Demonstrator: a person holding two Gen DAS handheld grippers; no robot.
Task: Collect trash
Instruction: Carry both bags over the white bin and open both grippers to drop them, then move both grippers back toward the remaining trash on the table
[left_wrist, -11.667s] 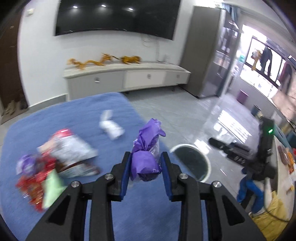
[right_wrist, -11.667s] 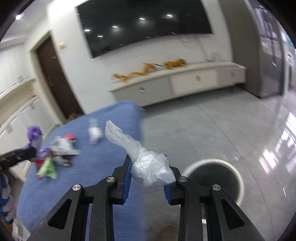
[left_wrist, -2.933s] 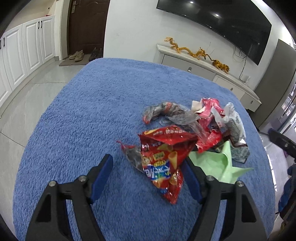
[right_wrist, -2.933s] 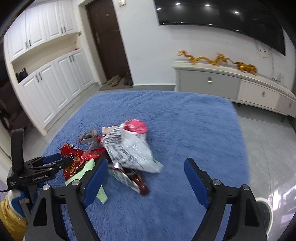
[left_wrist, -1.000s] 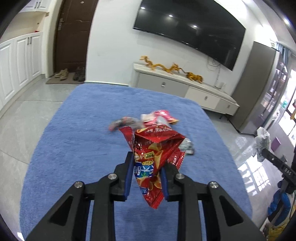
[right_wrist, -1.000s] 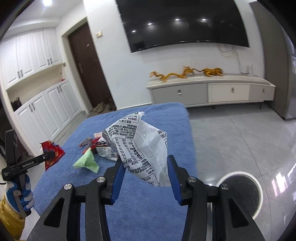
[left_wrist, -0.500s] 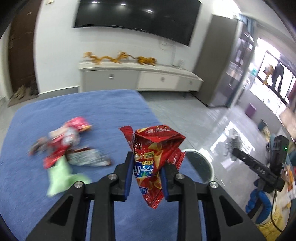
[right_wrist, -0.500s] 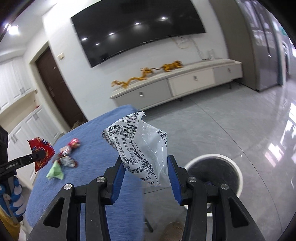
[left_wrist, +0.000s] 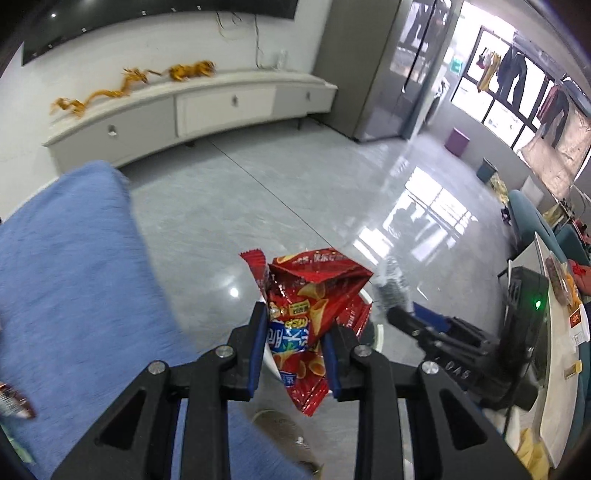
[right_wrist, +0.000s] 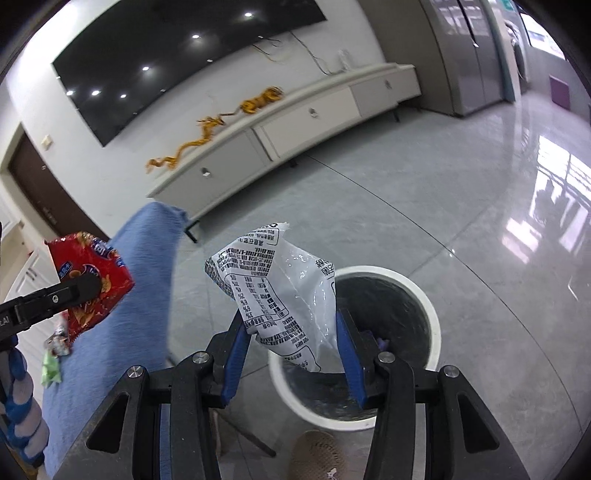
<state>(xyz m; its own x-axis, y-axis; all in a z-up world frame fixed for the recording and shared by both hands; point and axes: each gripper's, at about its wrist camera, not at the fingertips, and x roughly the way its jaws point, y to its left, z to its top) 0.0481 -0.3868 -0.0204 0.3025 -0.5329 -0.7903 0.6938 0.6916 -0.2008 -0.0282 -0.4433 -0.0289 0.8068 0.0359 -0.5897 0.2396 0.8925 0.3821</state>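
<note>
My left gripper is shut on a red snack bag and holds it in the air past the edge of the blue table. My right gripper is shut on a white printed plastic wrapper, right above the white round trash bin on the floor. The left gripper with the red bag also shows at the left of the right wrist view. In the left wrist view the right gripper holds its wrapper just right of the red bag; the bin rim peeks out behind.
Leftover wrappers lie on the blue table at the left. A long white TV cabinet stands along the far wall. The grey tiled floor is around the bin. A slipper is on the floor beside the bin.
Both grippers have swung from the table toward the bin with their wrappers. The right gripper is now directly over the bin's opening; the left has cleared the table edge.
</note>
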